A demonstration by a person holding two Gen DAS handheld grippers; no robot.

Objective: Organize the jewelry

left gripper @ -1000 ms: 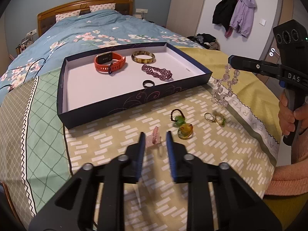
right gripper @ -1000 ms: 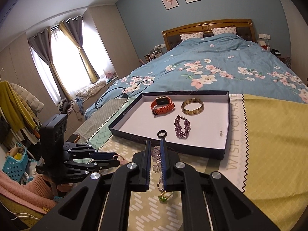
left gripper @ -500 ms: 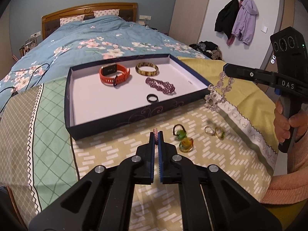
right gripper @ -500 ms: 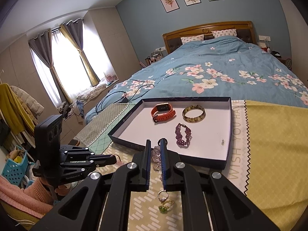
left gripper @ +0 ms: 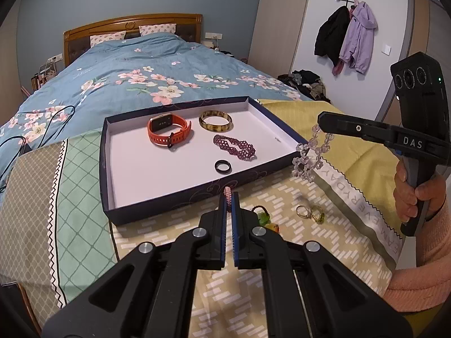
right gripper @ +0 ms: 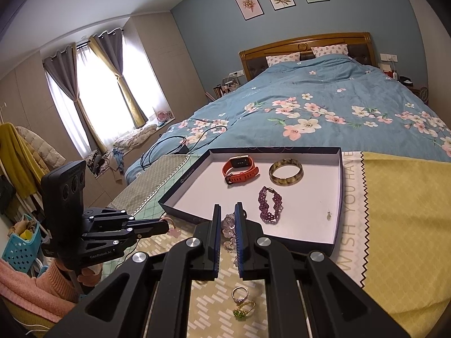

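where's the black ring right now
The black ring lies inside the tray, near its front wall in the left wrist view, just in front of the purple beaded bracelet.

place: home bedroom | cues: bed [right gripper: 324,107], curtained window [right gripper: 95,84], coats on hooks [left gripper: 349,36]

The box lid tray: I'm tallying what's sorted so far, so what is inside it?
Inside the tray lie an orange watch, a tortoiseshell bangle, a purple beaded bracelet and a black ring. In the right wrist view that gripper's fingers hide the ring.
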